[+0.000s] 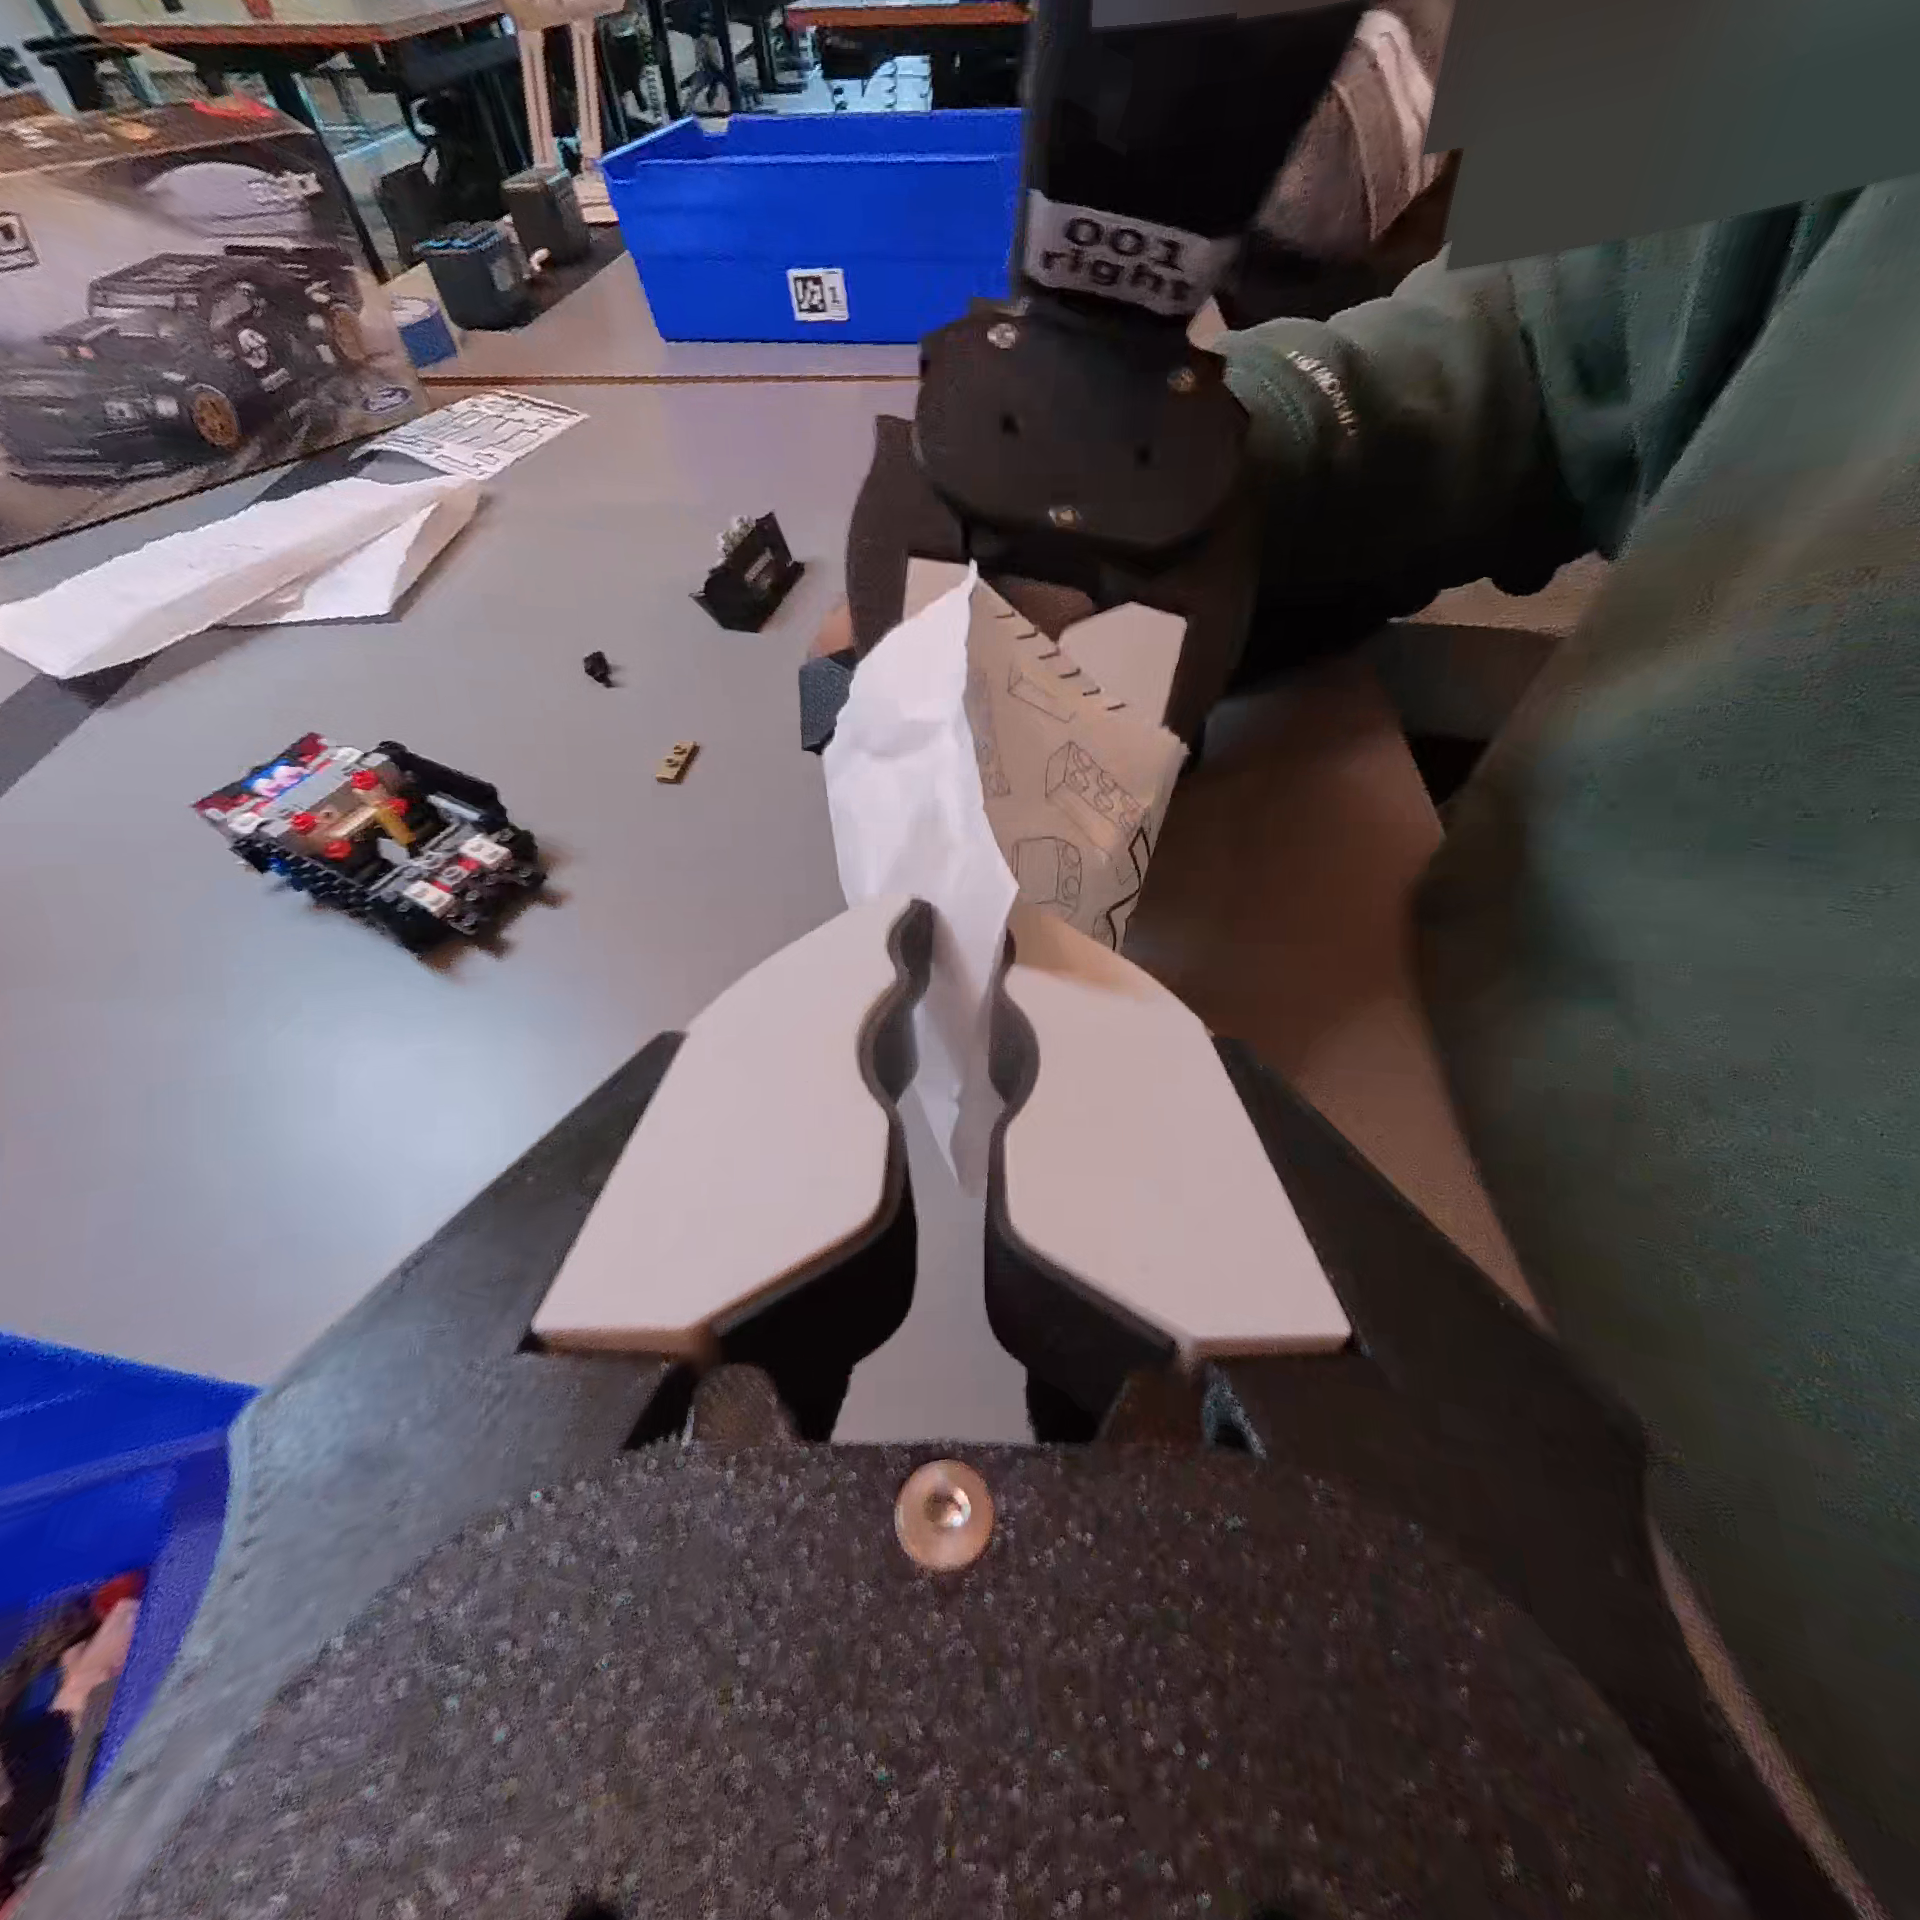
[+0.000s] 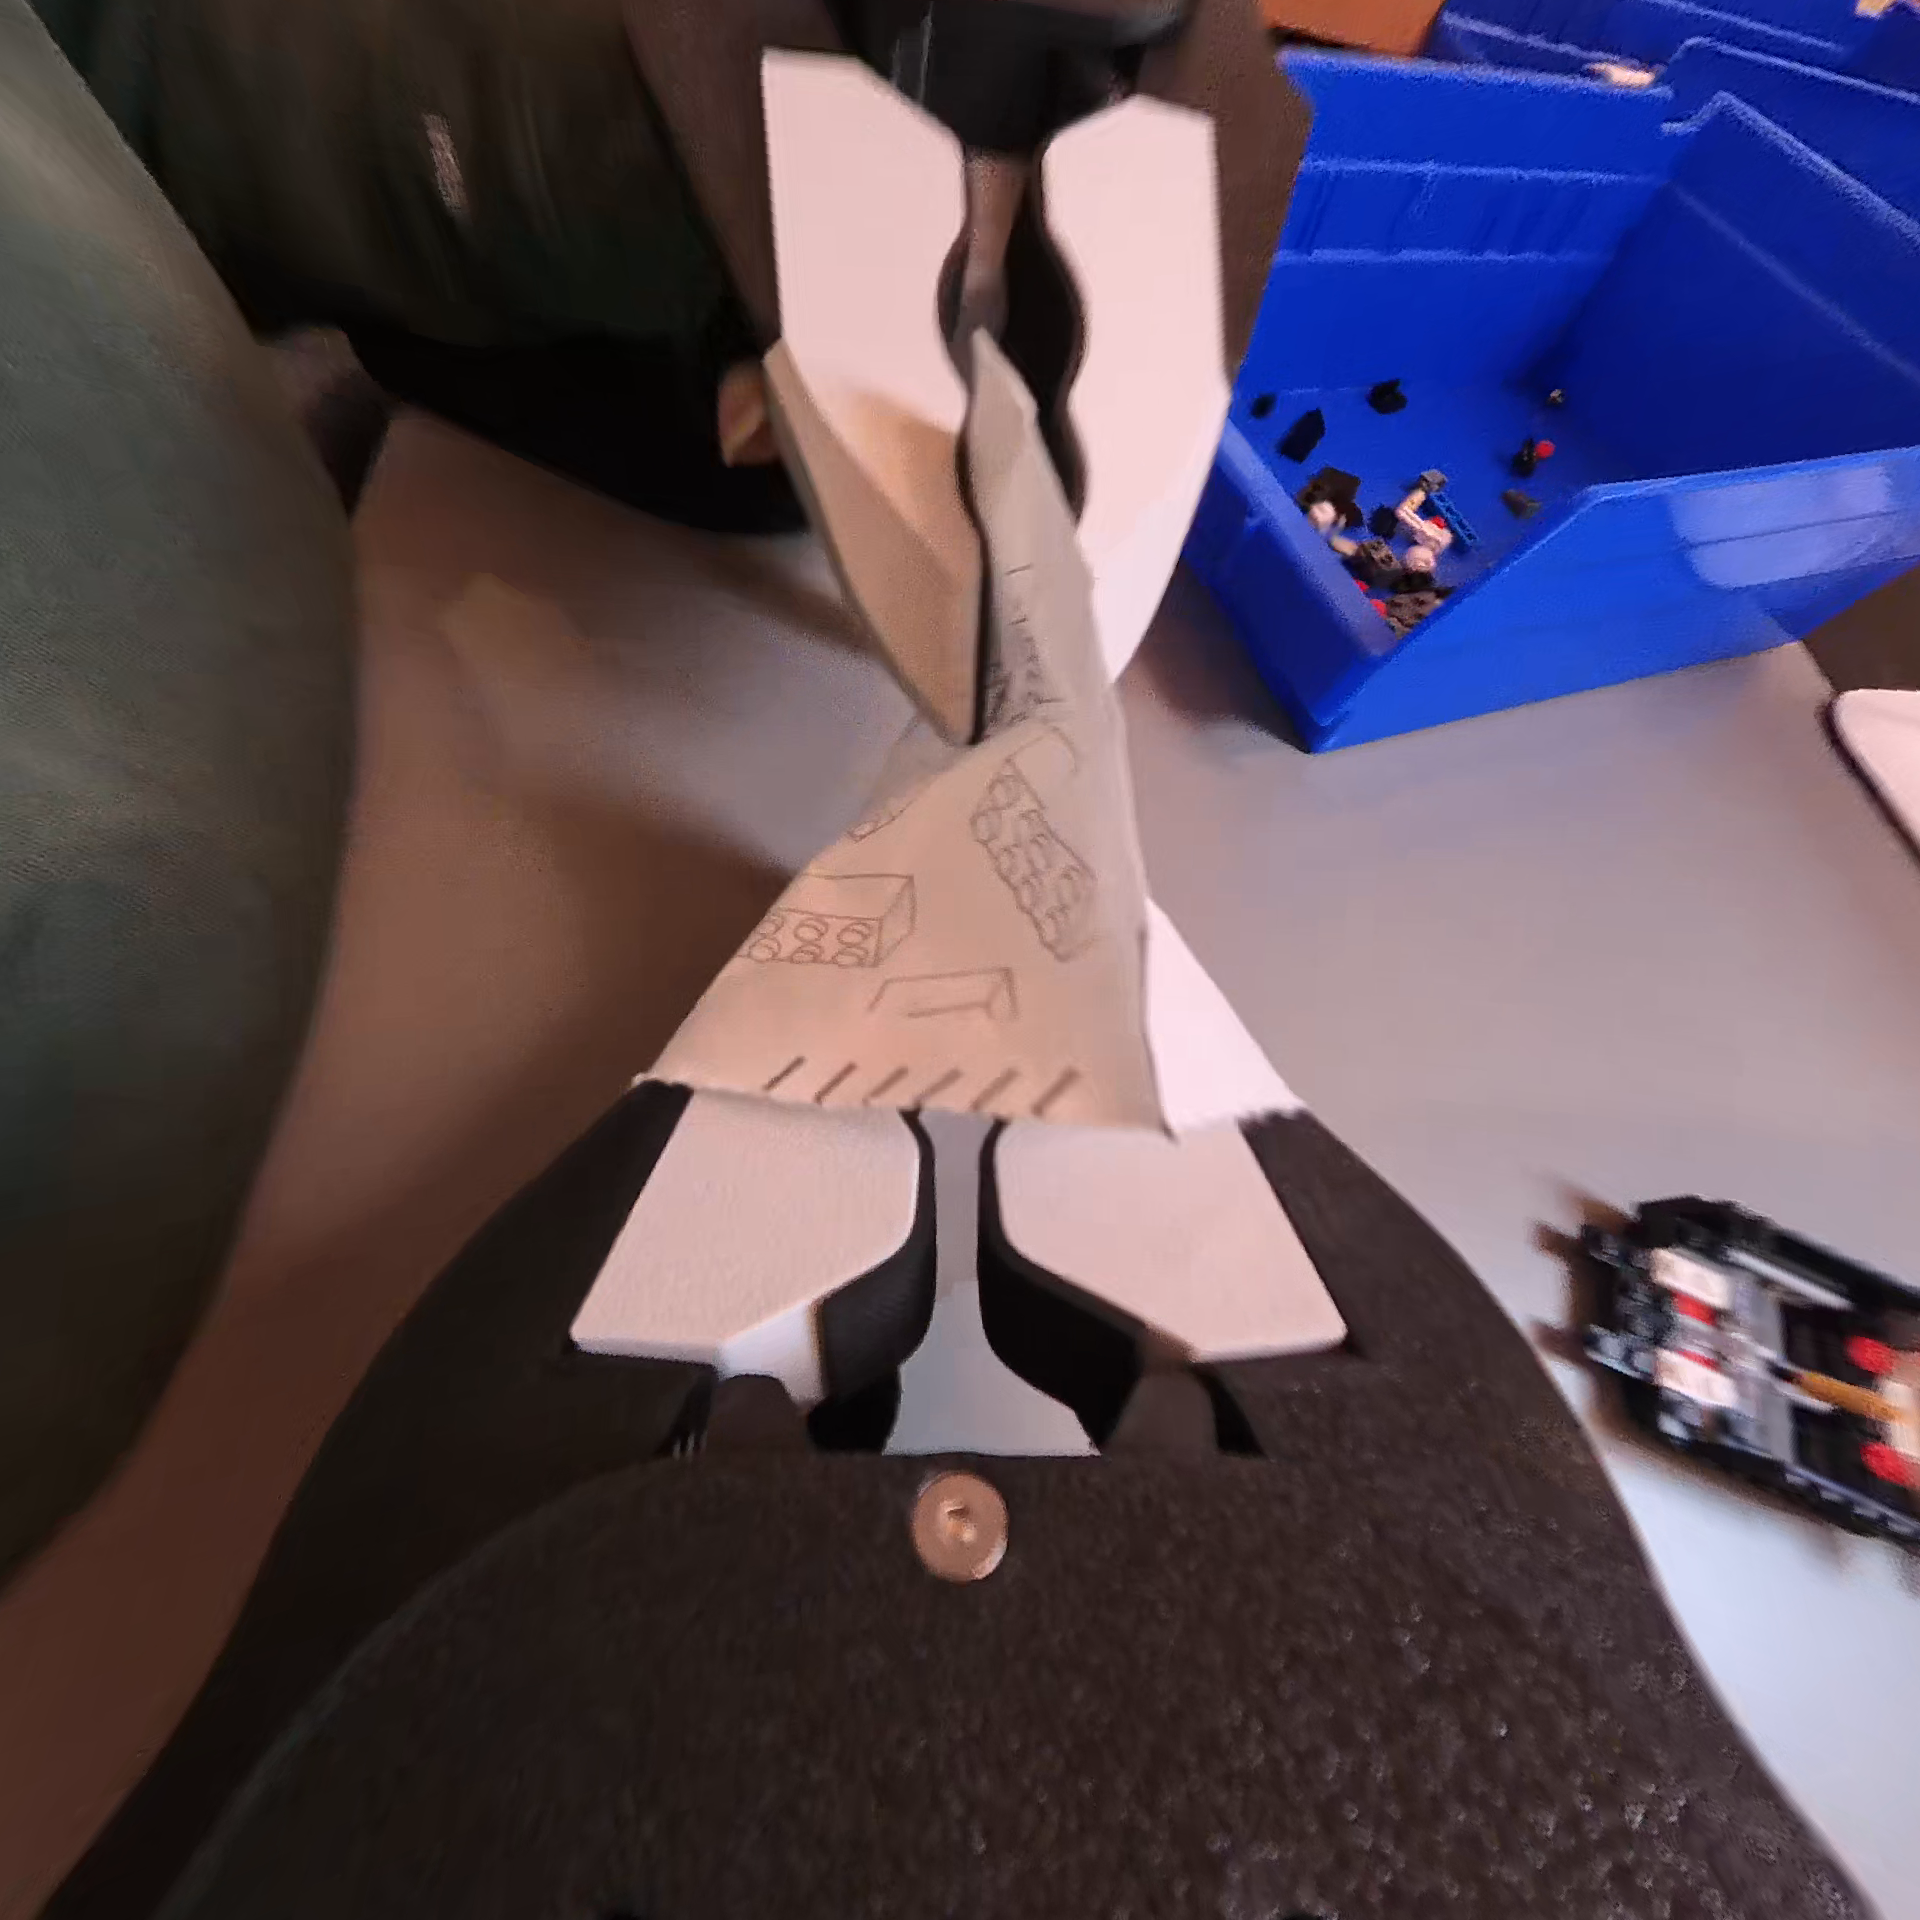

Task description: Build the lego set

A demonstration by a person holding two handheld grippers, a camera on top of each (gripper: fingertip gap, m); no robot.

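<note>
A white paper bag (image 1: 914,790) printed with brick outlines is stretched between both grippers above the grey table (image 1: 208,1091). My left gripper (image 1: 956,935) is shut on one end of it. My right gripper (image 1: 1039,613) faces it from the far side and is shut on the other end. In the right wrist view the paper bag (image 2: 935,935) covers my right gripper's (image 2: 956,1117) tips, and the left gripper (image 2: 974,727) pinches the far end. A partly built black lego car (image 1: 374,842) lies on the table to the left; it also shows in the right wrist view (image 2: 1766,1371).
Loose parts lie near the car: a black sub-assembly (image 1: 750,571), a small black piece (image 1: 597,665) and a tan piece (image 1: 675,764). A torn white bag (image 1: 239,571), a sticker sheet (image 1: 483,426), the set's box (image 1: 177,301) and blue bins (image 1: 821,229) stand behind. A blue bin (image 2: 1558,623) holds several pieces. The gap from one gripper's tips to the other's is roughly 4 centimetres. Both grippers' tips are roughly 25 centimetres from the partly built black lego car (image 1: 374,842).
</note>
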